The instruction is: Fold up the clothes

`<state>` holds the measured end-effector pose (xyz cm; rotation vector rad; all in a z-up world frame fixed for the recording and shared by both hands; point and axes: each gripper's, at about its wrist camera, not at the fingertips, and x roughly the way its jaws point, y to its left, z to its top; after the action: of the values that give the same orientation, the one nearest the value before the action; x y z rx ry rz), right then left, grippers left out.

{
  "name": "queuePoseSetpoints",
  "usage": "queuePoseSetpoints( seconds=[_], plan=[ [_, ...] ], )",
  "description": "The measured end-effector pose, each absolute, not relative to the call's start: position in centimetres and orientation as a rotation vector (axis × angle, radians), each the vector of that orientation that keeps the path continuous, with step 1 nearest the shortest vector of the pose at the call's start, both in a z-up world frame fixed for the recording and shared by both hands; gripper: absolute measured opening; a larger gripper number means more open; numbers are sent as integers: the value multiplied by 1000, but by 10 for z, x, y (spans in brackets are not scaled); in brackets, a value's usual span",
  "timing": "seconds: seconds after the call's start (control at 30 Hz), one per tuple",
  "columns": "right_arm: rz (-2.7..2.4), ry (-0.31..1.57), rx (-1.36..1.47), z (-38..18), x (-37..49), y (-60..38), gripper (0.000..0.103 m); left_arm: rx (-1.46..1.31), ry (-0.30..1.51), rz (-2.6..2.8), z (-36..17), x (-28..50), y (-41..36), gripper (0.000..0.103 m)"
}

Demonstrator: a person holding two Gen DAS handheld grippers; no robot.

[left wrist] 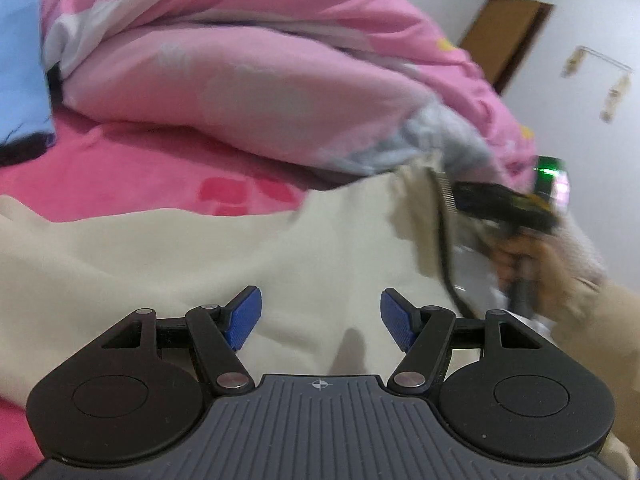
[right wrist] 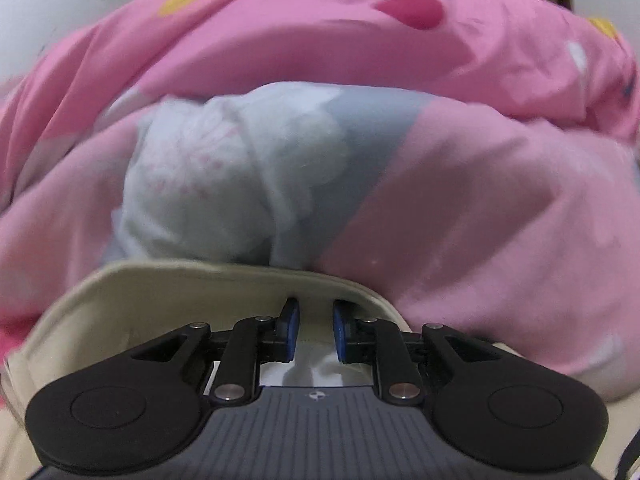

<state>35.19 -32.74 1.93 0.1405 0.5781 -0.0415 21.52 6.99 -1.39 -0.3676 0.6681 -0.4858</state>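
Right gripper (right wrist: 314, 334) at six o'clock, jaws slightly parted, cream garment (right wrist: 160, 300) beneath, pink quilt (right wrist: 480, 200) toward twelve

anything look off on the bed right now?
Nothing damaged or spilled. The cream garment lies rumpled, its right edge lifted at the right gripper, whose jaws stand slightly apart with no cloth clearly between them. The pink duvet is heaped behind. Left gripper is open, empty.
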Motion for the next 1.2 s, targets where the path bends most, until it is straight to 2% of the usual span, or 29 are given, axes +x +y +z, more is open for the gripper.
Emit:
queuePoseSetpoints(
  seconds=[0.03, 0.1, 0.33, 0.43, 0.53, 0.67, 0.7, 0.73, 0.77, 0.8, 0.83, 0.9, 1.07, 1.2],
  plan=[
    [-22, 591, 126, 22, 347, -326, 24, -371, 665, -475, -17, 218, 70, 66],
    [8, 603, 114, 30, 330, -325, 40, -377, 658, -467, -19, 219, 70, 66],
    [256, 483, 70, 77, 253, -271, 41, -416, 634, -456, -18, 220, 75, 66],
    [424, 492, -59, 78, 237, -219, 38, -402, 602, -428, -16, 217, 77, 66],
    [475, 572, -246, 53, 242, -175, 38, -350, 575, -393, -14, 212, 76, 66],
    [240, 626, -360, 19, 276, -193, 38, -326, 561, -377, -13, 211, 78, 66],
    [165, 651, -337, 11, 288, -210, 33, -329, 565, -377, -14, 213, 77, 66],
    [118, 694, -281, 4, 301, -231, 24, -333, 569, -376, -14, 214, 77, 66],
    [90, 720, -225, 0, 309, -247, 8, -337, 572, -376, -14, 215, 77, 66],
    [91, 718, -169, 1, 310, -255, 6, -340, 573, -375, -14, 215, 77, 66],
    [92, 716, -113, 3, 310, -264, 7, -339, 570, -372, -14, 214, 78, 66],
    [76, 680, -104, 11, 305, -265, 16, -343, 565, -362, -13, 214, 79, 66],
    [90, 612, -119, 28, 286, -256, 17, -376, 571, -348, -13, 216, 82, 66],
    [100, 607, -143, 26, 304, -247, 17, -377, 567, -332, -13, 217, 83, 66]
  ],
)
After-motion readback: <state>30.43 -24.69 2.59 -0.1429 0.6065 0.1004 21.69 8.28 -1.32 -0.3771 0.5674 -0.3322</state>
